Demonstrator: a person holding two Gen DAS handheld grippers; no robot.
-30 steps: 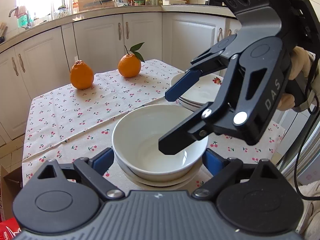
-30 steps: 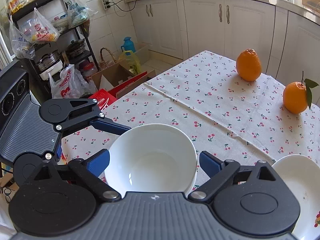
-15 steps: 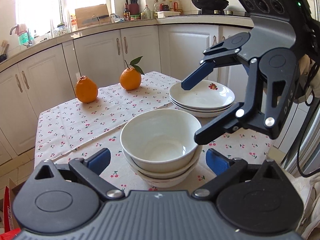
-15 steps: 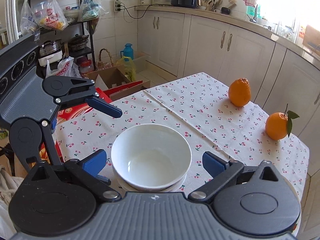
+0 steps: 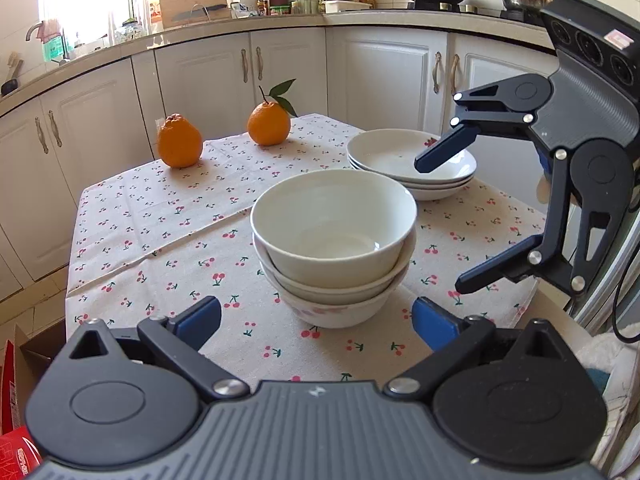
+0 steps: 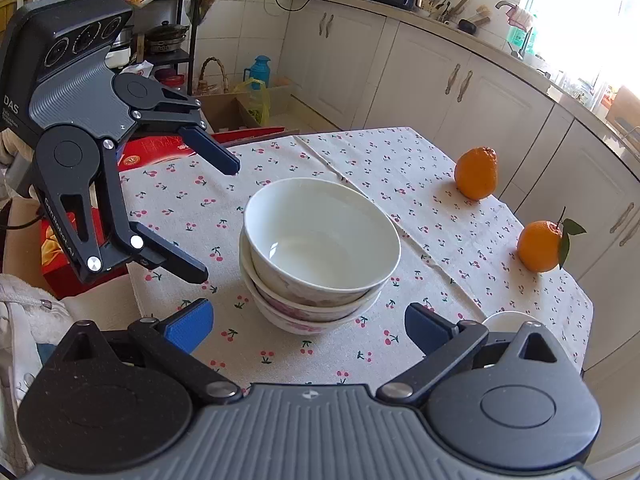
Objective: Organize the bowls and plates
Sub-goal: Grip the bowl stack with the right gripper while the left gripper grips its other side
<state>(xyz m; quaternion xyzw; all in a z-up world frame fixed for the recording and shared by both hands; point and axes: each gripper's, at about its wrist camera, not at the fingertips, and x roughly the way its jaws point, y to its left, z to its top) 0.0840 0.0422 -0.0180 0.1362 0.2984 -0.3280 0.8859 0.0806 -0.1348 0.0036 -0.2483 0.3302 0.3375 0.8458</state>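
Note:
A stack of three white bowls (image 5: pixel 334 246) stands on the cherry-print tablecloth (image 5: pixel 160 224); it also shows in the right wrist view (image 6: pixel 318 252). A stack of three white plates (image 5: pixel 412 164) sits behind it to the right; only its rim (image 6: pixel 506 317) shows in the right wrist view. My left gripper (image 5: pixel 316 318) is open and empty, just short of the bowls. My right gripper (image 6: pixel 308 326) is open and empty, facing the bowls from the other side. Each gripper appears in the other's view, the right (image 5: pixel 444 224) and the left (image 6: pixel 218 220), both apart from the bowls.
Two oranges (image 5: pixel 179 147) (image 5: pixel 269 124) sit at the far side of the table. White cabinets and a counter ring the room. A red box (image 6: pixel 160 148) and cardboard boxes lie on the floor by the table's left edge. A shelf with bags stands behind.
Both grippers have pulled back and up from the bowl stack, open and empty. The right gripper's finger, earlier inside the top bowl, is now clear of it. The bowls stay stacked.

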